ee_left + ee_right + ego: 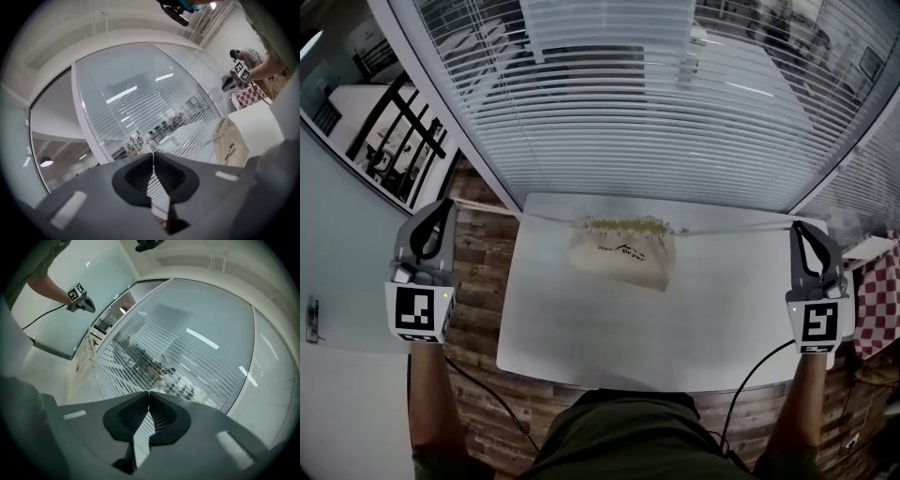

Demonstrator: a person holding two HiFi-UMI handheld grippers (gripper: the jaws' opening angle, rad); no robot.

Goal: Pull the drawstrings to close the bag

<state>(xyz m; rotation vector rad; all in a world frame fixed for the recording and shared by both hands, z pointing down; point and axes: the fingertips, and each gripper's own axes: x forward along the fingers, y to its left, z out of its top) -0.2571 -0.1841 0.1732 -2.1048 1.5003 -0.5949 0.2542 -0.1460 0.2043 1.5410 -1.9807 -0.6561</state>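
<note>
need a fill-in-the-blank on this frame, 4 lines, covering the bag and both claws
The left claw is ____ on a thin white drawstring cord.
That cord runs to the cream cloth bag, whose print is ____.
The bag lies on a ____ rectangular table.
The right claw holds the bag's other cord, so the claws stand on ____ sides of the bag.

Missing words: shut; black; white; opposite.

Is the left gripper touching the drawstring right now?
Touching. The left gripper view shows the drawstring running taut from the bag straight into the shut fingers of the left gripper.
</note>
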